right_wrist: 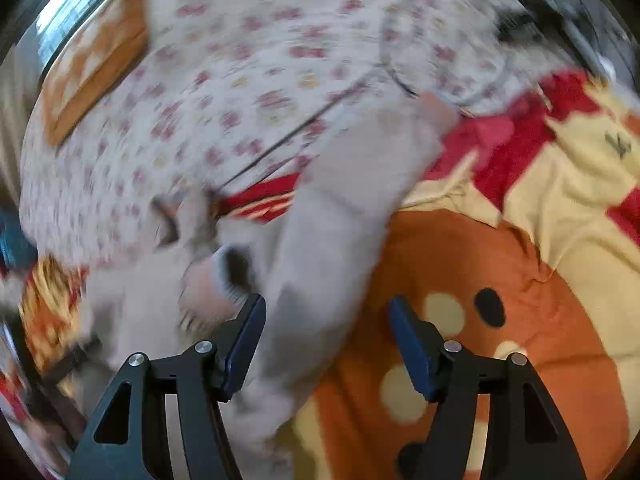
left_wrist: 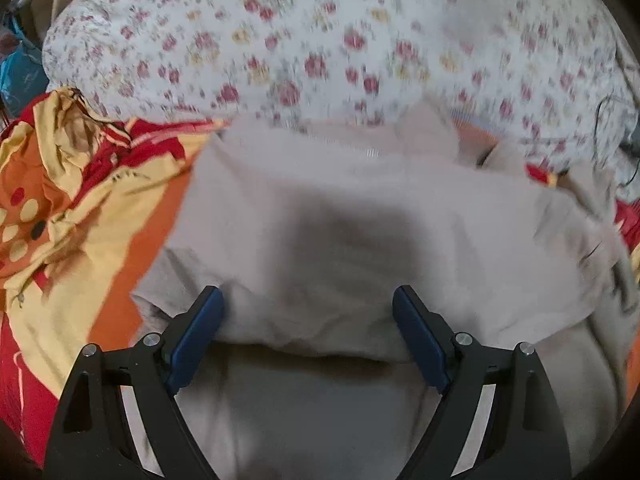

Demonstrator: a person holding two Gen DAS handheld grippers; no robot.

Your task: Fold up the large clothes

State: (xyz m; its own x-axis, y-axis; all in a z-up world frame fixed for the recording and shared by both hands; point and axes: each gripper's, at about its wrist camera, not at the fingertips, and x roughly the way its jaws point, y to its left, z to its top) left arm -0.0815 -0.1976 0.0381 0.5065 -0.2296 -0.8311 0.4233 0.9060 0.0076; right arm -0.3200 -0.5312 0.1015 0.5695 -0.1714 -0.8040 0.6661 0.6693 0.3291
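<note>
Left wrist view gives us a soft, matte beige garment (left_wrist: 360, 232) bunched on the orange, red and cream bedsheet (left_wrist: 80, 208), below a floral quilt (left_wrist: 320, 40). Our left gripper (left_wrist: 308, 312) gapes wide over its fold; our right gripper (right_wrist: 328, 320) stands apart, straddling a blurred sleeve.

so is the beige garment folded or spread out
Partly folded: the beige garment shows a doubled-over edge between the open left hand-held gripper fingers.
</note>
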